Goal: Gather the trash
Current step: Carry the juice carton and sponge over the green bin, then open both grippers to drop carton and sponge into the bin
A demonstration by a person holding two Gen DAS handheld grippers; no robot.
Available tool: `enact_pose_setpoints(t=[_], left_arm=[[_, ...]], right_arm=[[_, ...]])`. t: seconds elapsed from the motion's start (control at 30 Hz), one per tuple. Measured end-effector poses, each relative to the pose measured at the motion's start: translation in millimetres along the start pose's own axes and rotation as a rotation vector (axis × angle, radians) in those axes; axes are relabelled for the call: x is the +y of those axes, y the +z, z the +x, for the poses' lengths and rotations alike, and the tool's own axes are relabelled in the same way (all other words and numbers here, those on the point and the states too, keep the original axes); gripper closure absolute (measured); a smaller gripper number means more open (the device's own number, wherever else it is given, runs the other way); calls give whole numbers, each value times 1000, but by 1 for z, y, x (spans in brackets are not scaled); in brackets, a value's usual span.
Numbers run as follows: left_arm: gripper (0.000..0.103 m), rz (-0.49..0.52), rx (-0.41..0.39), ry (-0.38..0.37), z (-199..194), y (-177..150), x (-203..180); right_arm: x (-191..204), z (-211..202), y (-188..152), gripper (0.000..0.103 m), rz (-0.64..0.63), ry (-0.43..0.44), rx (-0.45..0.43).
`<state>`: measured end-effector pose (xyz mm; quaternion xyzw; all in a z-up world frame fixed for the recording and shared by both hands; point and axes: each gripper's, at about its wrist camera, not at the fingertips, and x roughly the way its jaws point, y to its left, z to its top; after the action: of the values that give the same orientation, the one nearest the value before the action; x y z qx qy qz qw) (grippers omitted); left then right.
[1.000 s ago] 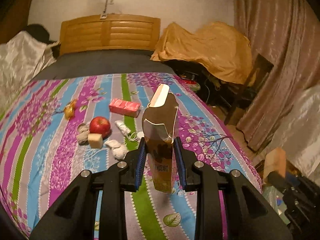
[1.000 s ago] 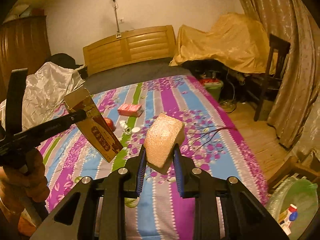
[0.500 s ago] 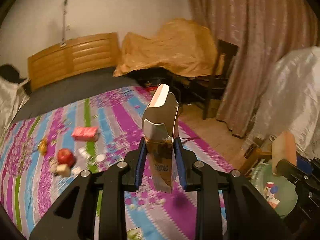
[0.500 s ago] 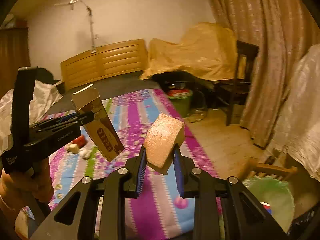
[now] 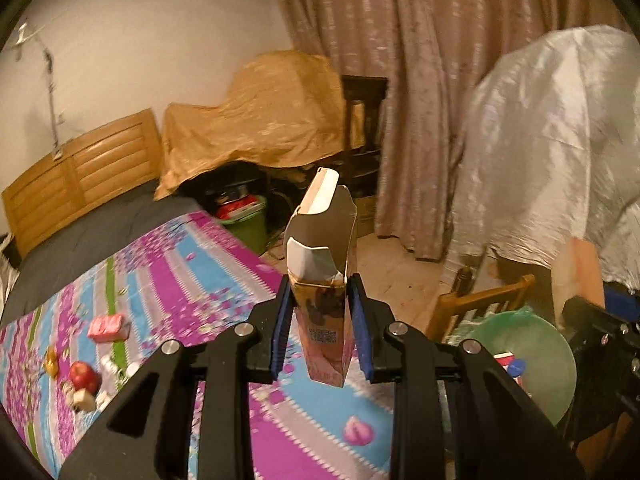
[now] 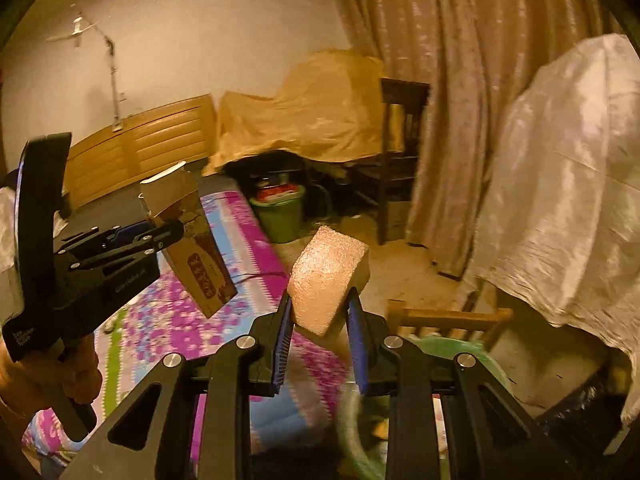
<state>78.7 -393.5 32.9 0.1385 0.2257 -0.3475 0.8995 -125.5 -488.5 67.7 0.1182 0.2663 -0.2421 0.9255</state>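
Observation:
My left gripper is shut on an upright brown carton with its top flap torn open; it hangs above the bed's right edge. That carton and the left gripper also show at the left of the right wrist view, with a hand below. My right gripper is shut on a tan foam block, held over the floor beside the bed. A green-lined trash bin with some litter in it stands low right; in the right wrist view the bin lies just beyond my fingers.
On the striped bedspread lie a red apple, a pink packet, a pale cube and small scraps. A wooden stool sits by the bin. A green bucket, a dark chair, curtains and white-draped furniture stand around.
Both grippers have swung right from over the bed toward the floor side, each keeping its load. The green bin and white-draped furniture have come into view; the bed's litter slid to the left.

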Motion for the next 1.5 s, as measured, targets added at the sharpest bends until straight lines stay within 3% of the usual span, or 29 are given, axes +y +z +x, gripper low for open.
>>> enact_pose_setpoints(t=[0.33,0.5,0.67,0.97,1.27,1.33,1.4,1.43,1.5], left_arm=[[76,128,-4,-104,18,7,-81],[76,178,13,-155,32,4,-116],[76,210,42,-200,45,-1,-141],[76,269,104,-288,65,-22,-170],[76,275,184,-488,82,-36,-177],[71,244,192,-541,85,-35,-176],[61,203,232,-613,92,-35,-175],[49,188,255,-619,97,-35,-175],[48,189,239,-589,99,-36,-176]], right_arm=[[-98,-10,-20,76,115,-163,18],[-132,-4,-35,76,151,-260,44],[-152,4,-54,76,161,-297,87],[-166,14,-76,76,208,-289,143],[-161,34,-86,76,176,-235,203],[-159,40,-85,74,164,-238,202],[-162,44,-84,61,178,-229,209],[-163,46,-84,58,183,-233,205],[-169,48,-84,57,191,-229,204]])
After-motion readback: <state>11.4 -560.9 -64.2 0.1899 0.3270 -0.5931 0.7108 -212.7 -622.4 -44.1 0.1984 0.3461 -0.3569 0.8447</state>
